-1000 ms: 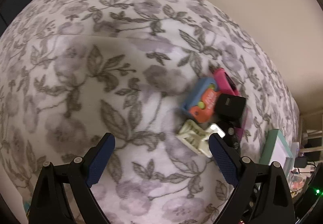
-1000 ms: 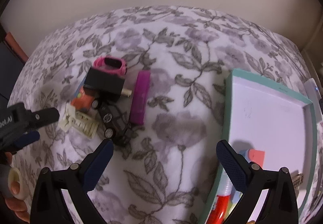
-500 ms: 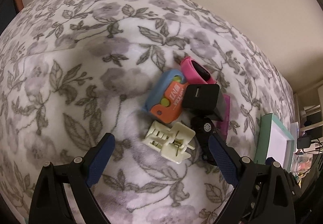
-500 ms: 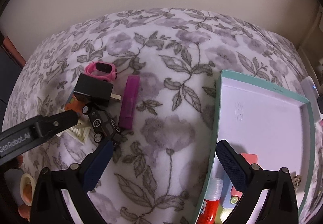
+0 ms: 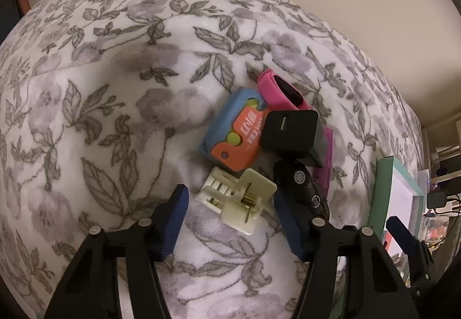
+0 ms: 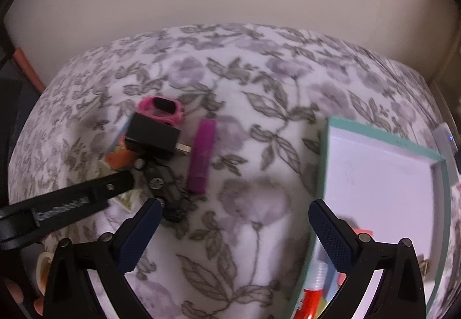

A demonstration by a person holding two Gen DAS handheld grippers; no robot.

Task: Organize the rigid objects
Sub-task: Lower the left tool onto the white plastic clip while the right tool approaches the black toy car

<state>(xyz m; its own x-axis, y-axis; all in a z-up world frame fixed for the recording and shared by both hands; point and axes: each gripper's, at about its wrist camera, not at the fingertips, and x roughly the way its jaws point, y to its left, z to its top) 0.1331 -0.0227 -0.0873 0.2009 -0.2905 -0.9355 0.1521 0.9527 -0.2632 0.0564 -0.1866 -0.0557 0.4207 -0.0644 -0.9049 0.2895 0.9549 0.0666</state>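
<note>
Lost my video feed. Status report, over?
Left gripper jaws closing around cream clip, not yet pinching. Right gripper open, empty, beside teal box. Black toy car crowds left gripper's right pad.

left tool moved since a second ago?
Yes. The left tool has come toward the pile: the cream clip, once off by its right finger, now sits between the fingers. Jaws have just been closing, not yet touching it.

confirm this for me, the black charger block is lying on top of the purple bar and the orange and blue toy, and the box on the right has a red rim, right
Not quite. The box has a teal rim, not red, as the right wrist view shows. The rest holds: the black charger block lies across the orange and blue toy and the purple bar, as seen in the left wrist view.
</note>
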